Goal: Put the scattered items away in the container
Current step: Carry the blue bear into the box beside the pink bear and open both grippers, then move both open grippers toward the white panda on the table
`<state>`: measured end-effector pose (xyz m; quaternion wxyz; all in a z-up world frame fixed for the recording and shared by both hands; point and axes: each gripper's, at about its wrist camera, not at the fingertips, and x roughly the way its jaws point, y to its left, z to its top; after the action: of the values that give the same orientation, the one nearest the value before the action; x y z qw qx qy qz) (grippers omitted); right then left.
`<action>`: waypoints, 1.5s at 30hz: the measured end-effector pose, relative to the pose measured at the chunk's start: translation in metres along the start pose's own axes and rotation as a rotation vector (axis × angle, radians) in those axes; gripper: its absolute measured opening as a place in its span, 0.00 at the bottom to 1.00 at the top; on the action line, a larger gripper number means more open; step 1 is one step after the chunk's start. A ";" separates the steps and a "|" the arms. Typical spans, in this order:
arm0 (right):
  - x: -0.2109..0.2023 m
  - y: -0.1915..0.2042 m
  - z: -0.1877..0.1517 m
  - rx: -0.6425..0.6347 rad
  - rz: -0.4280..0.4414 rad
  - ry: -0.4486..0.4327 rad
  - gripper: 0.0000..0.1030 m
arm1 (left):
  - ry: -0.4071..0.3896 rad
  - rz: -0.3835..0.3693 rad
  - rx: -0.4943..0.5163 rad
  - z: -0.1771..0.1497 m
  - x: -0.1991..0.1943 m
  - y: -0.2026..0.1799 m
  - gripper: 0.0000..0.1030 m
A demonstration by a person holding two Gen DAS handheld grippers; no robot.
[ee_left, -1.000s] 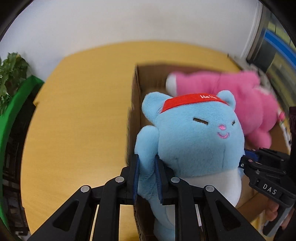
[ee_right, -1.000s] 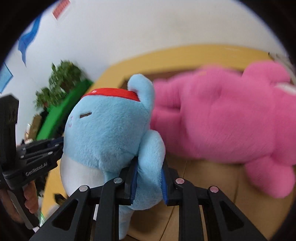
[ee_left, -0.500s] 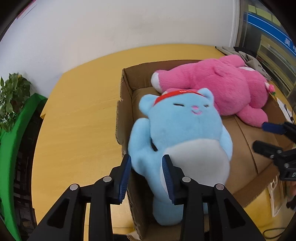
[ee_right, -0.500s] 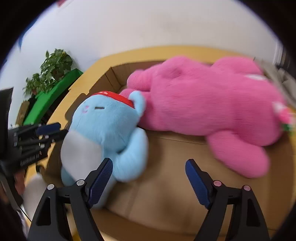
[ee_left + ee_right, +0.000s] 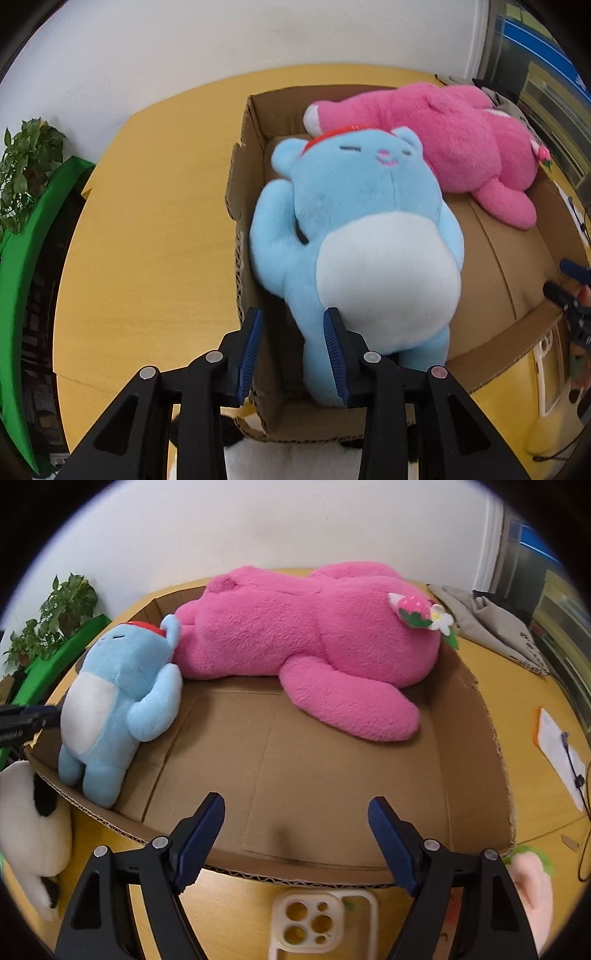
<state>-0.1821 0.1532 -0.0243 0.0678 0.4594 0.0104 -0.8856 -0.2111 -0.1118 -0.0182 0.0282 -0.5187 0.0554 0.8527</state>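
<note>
as it lies in the cardboard box (image 5: 469, 738), blue plush (image 5: 114, 709), pink plush (image 5: 314, 650)

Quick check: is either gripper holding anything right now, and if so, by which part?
Nothing is held. The left gripper is open beside the blue plush, which lies in the cardboard box. The right gripper is open and empty.

White wall (image 5: 295, 524) behind, yellow wood tabletop (image 5: 147, 229) in front, leafy plant (image 5: 62, 609) over a green ledge (image 5: 33, 229) at left.
</note>
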 end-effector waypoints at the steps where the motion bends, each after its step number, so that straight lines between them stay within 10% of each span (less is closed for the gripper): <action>1: -0.002 -0.003 -0.002 -0.004 0.001 -0.008 0.77 | 0.008 -0.012 -0.005 -0.004 -0.001 0.000 0.35; 6: -0.015 -0.023 -0.012 -0.002 -0.041 -0.039 0.78 | -0.023 -0.050 -0.057 -0.028 -0.023 -0.003 0.36; 12: -0.054 -0.028 -0.008 0.012 -0.029 -0.135 0.79 | -0.247 -0.068 -0.107 -0.039 -0.099 -0.031 0.88; 20: -0.084 -0.017 -0.007 -0.005 -0.017 -0.213 0.80 | -0.366 -0.145 -0.127 -0.036 -0.134 -0.074 0.96; 45: -0.107 -0.011 -0.013 -0.017 -0.012 -0.240 0.80 | -0.374 -0.179 -0.122 -0.049 -0.136 -0.089 0.96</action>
<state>-0.1120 0.1768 0.0546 0.0672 0.3494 0.0124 -0.9345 -0.0956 -0.0282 0.0741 0.0823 -0.3552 -0.0490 0.9299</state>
